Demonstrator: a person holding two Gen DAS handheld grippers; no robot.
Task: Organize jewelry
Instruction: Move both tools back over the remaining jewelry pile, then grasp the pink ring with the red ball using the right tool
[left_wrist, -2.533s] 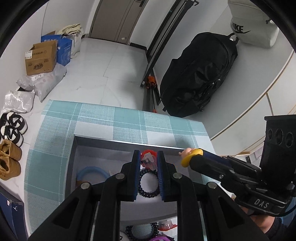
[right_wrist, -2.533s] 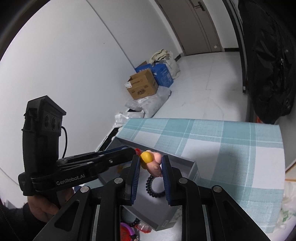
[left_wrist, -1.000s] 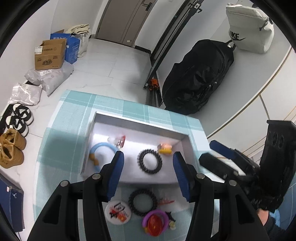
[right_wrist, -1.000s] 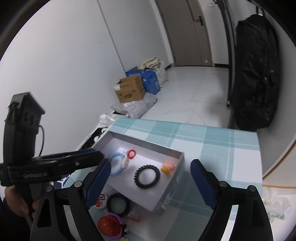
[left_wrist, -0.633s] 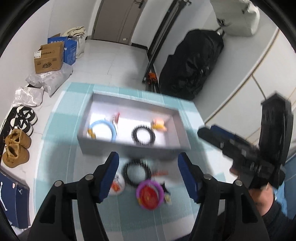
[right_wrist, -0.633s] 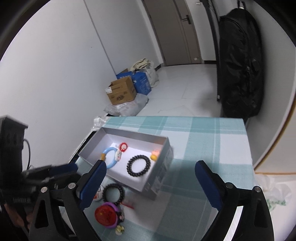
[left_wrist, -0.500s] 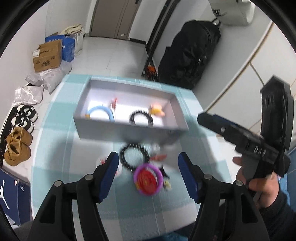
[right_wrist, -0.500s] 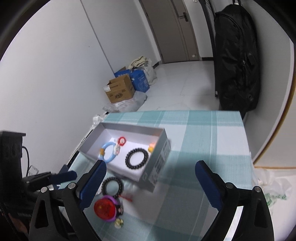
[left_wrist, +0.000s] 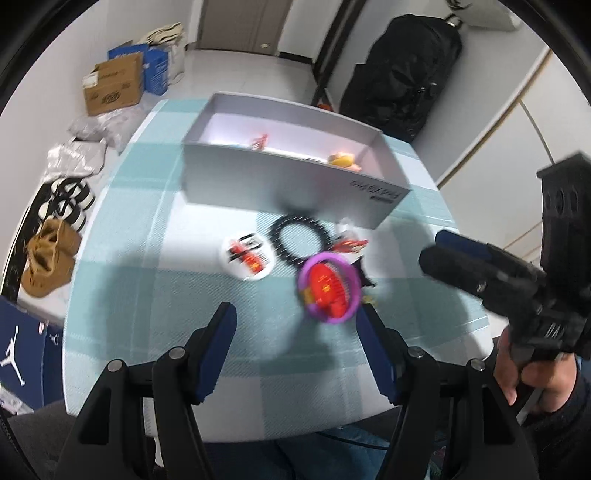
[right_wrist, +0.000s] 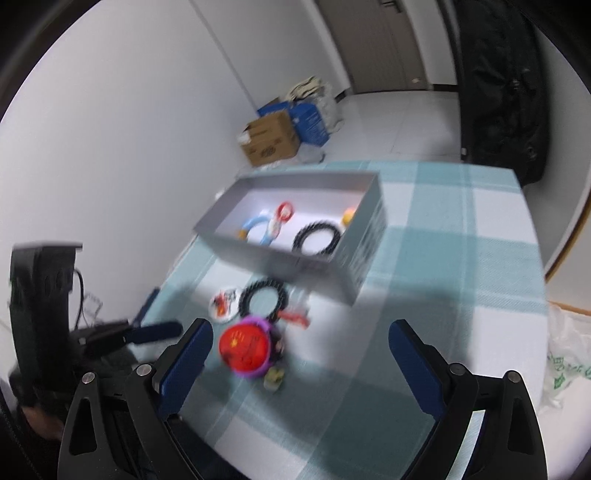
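Both grippers, left (left_wrist: 295, 345) and right (right_wrist: 301, 356), hang released and empty above the checked table (left_wrist: 155, 206). The right's jaws have just narrowed slightly. Loose trinkets lie before the grey box (left_wrist: 295, 188).

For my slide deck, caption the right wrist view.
Open right gripper above a red-and-purple ornament and black coil hair tie beside the grey box.

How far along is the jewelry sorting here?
Partly done: the grey box holds a black coil band, blue ring, red ring and a yellow piece. Both hand-held grippers, left and right, are open and empty. A second black band, round badge and purple-rimmed red piece remain outside.
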